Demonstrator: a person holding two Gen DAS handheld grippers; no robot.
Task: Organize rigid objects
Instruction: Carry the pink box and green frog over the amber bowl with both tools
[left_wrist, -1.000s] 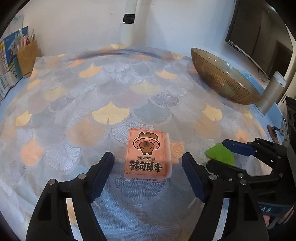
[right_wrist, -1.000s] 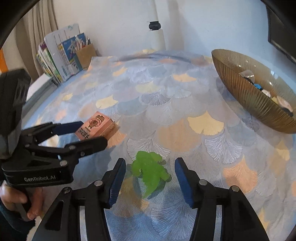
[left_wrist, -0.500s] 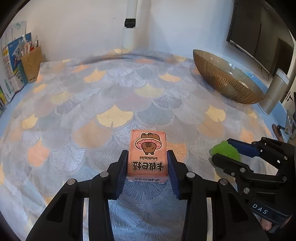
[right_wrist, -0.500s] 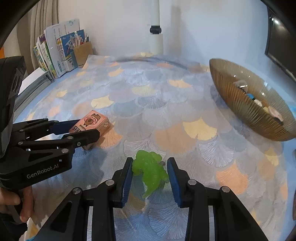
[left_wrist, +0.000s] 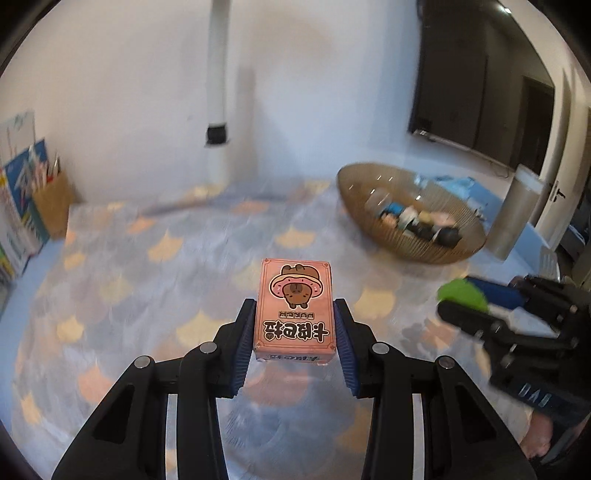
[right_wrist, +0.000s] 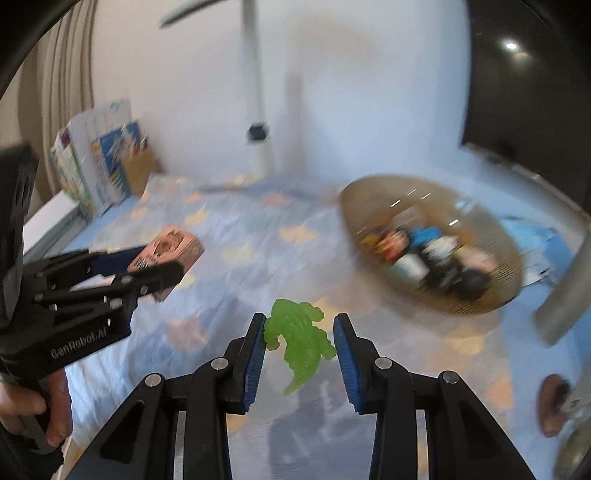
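Observation:
My left gripper (left_wrist: 294, 341) is shut on a pink card box (left_wrist: 295, 310) with a cartoon animal on its lid and holds it above the patterned tablecloth (left_wrist: 147, 280). My right gripper (right_wrist: 298, 349) is shut on a translucent green toy crocodile (right_wrist: 299, 332), also lifted off the cloth. In the right wrist view the left gripper (right_wrist: 147, 273) shows at the left with the box (right_wrist: 173, 247). In the left wrist view the right gripper (left_wrist: 465, 306) shows at the right with the green toy (left_wrist: 463, 293). A brown ribbed glass bowl (left_wrist: 436, 251) holding several small objects stands at the back right, and it shows in the right wrist view (right_wrist: 480, 302).
A white pole (left_wrist: 218, 88) stands at the back of the table. Books and a pen holder (right_wrist: 107, 162) are at the back left. A grey cylinder (left_wrist: 517, 214) stands right of the bowl. A small brown object (right_wrist: 552, 408) lies at the right edge.
Both grippers closed on their objects and lifted them off the cloth. The views now look more toward the bowl and are blurred by motion.

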